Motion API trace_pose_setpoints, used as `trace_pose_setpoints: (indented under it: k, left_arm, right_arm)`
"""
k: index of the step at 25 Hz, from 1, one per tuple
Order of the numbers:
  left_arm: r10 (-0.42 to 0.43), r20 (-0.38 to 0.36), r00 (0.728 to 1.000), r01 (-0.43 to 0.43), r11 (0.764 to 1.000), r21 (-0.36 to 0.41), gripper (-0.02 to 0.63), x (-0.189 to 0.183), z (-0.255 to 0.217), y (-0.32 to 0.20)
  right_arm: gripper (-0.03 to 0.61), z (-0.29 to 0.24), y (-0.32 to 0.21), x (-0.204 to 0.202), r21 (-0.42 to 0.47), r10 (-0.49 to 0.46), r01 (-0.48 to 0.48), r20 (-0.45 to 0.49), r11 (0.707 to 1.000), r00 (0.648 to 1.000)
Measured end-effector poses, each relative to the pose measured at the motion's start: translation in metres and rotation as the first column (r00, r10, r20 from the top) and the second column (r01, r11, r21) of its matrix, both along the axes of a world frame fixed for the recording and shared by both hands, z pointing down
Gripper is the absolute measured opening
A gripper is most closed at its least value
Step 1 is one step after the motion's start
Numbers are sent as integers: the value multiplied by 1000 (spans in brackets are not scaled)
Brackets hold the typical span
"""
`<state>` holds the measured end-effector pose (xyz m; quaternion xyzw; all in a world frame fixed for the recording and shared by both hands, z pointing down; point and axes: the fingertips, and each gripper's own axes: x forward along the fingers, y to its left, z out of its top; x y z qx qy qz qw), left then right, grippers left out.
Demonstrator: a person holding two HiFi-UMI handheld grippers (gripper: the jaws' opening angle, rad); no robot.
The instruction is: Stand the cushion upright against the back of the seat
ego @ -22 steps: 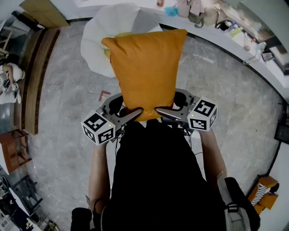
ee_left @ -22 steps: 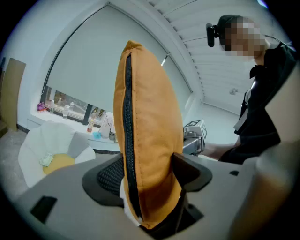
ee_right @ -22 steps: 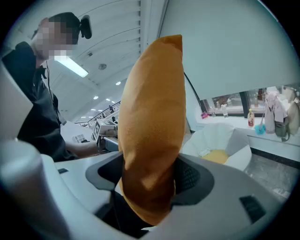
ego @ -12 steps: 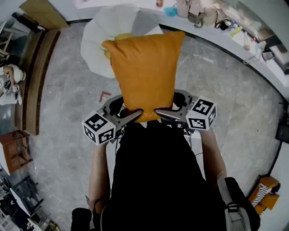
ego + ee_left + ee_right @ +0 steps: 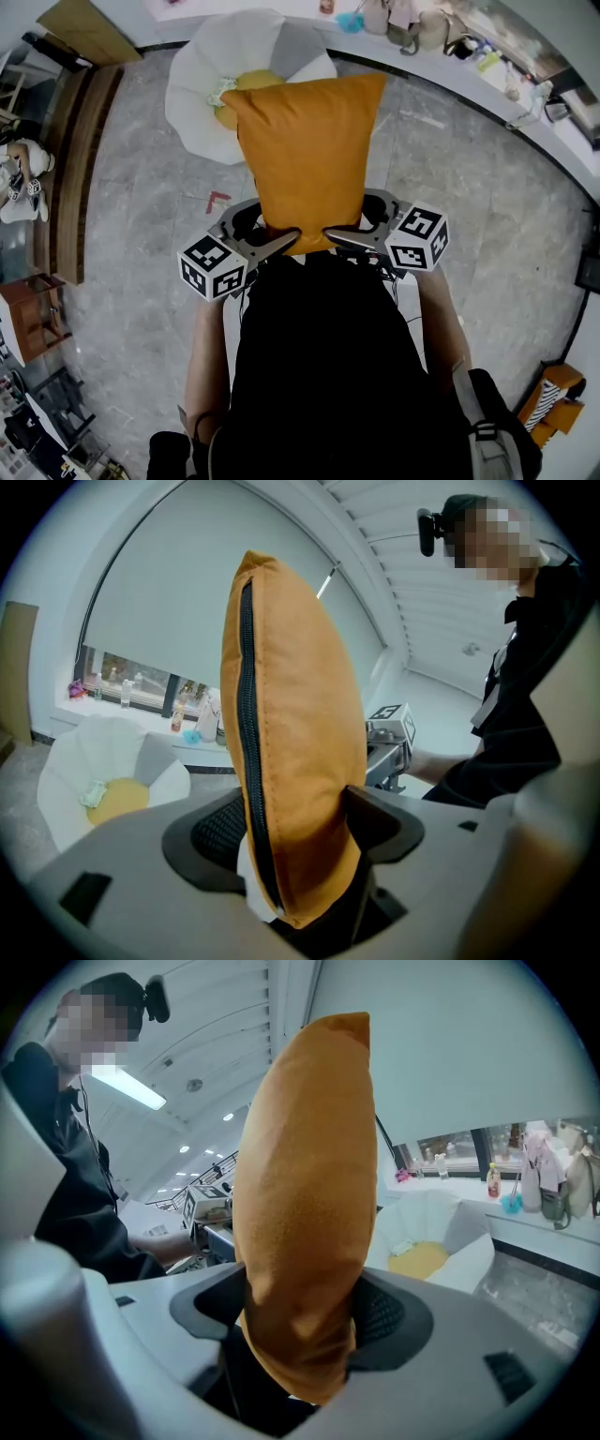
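An orange cushion point(image 5: 305, 155) hangs upright in the air in front of me, held by its lower edge. My left gripper point(image 5: 272, 242) is shut on its lower left corner, where the black zip edge point(image 5: 246, 752) shows between the pads. My right gripper point(image 5: 349, 234) is shut on the lower right corner, the fabric point(image 5: 305, 1204) bulging between its pads. Beyond the cushion stands the seat, a white petal-shaped chair point(image 5: 202, 75) with a yellow seat pad point(image 5: 246, 82). The cushion hides the chair's right half in the head view and is well clear of it.
A long white window counter point(image 5: 441, 56) with bottles and bags runs behind the chair. A wooden bench point(image 5: 80, 159) lines the left wall. A red mark point(image 5: 216, 199) lies on the grey tiled floor near my left gripper. An orange striped object point(image 5: 544, 398) sits at lower right.
In the head view the cushion has shifted slightly to the right and uncovered more of the yellow seat pad. Both grippers keep the same hold on its lower corners.
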<state>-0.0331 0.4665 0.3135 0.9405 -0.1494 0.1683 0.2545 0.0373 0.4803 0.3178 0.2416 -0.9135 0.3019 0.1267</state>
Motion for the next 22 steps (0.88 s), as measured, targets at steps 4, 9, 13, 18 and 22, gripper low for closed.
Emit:
trace_pose_setpoints:
  k: [4, 9, 13, 18, 22]
  left_arm:
    - [9, 16, 1000, -8, 1000, -10, 336, 10, 4, 3]
    - [26, 25, 999, -25, 999, -31, 336, 27, 8, 5]
    - [24, 26, 999, -23, 999, -46, 336, 37, 10, 4]
    - [30, 32, 999, -28, 998, -62, 336, 30, 15, -10]
    - [44, 10, 999, -43, 996, -78, 336, 25, 24, -34]
  right_arm:
    - [341, 4, 3, 10, -9, 11, -11, -8, 1000, 1000]
    - [341, 8, 8, 27, -51, 36, -37, -11, 998, 999]
    - [341, 11, 8, 37, -86, 50, -50, 2, 995, 999]
    - [341, 16, -6, 30, -110, 61, -60, 1, 992, 998]
    - [341, 22, -28, 25, -125, 83, -85, -24, 989, 996]
